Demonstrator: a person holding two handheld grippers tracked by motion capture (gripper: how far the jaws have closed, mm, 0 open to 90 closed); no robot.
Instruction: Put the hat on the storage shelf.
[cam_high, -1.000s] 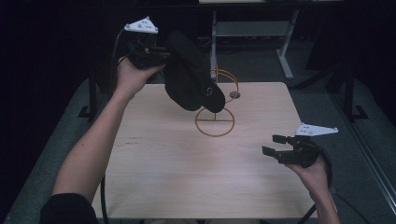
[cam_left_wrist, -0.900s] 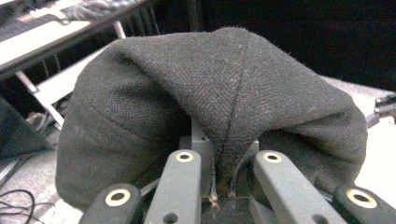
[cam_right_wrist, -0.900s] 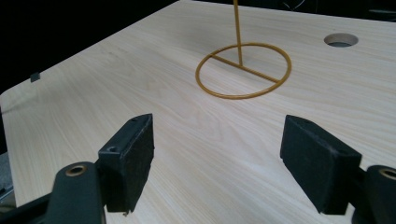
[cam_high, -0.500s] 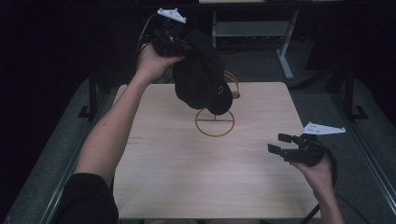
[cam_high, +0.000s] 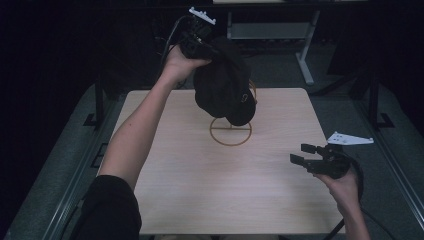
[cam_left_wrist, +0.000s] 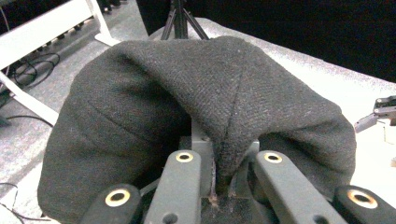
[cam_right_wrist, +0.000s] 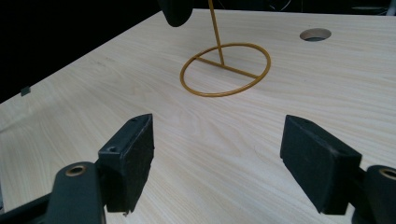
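The black cap (cam_high: 222, 90) is held aloft at top centre of the high view, above the gold wire stand (cam_high: 231, 131). It's pinched by a fold of cloth in the left gripper (cam_left_wrist: 217, 179), jaws clamped tight. The right gripper (cam_high: 305, 154) is kept empty w/ jaws wide, lower right above the table (cam_high: 200, 200).

Risks, as judged: the fold could slip, dropping the cap; the stand's thin stem could be knocked & tipped.

No readable writing or logo can be made out.
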